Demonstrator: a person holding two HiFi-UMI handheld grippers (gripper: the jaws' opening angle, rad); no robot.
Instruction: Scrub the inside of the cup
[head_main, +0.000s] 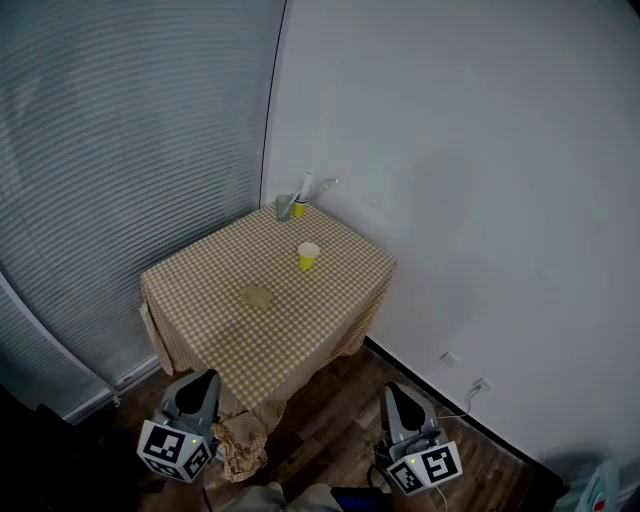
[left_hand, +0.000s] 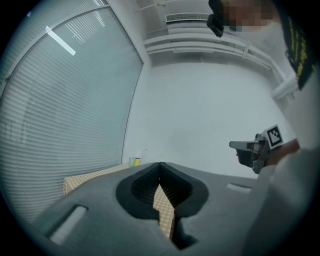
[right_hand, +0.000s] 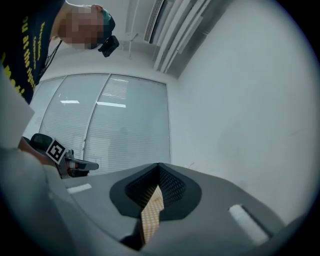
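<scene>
Head view: yellow cup (head_main: 308, 256) upright; rear cup (head_main: 299, 209) holds white tool (head_main: 306, 184)

The left gripper (head_main: 203, 380) and the right gripper (head_main: 397, 393) are held low, side by side and well apart, both pointing level and forward, each with its jaws closed together and gripping no object, marker cubes nearest the person.

The right hand-held gripper (right_hand: 159, 166), jaws together, faces a checked tablecloth (right_hand: 150, 212) and window blinds (right_hand: 125, 130).
</scene>
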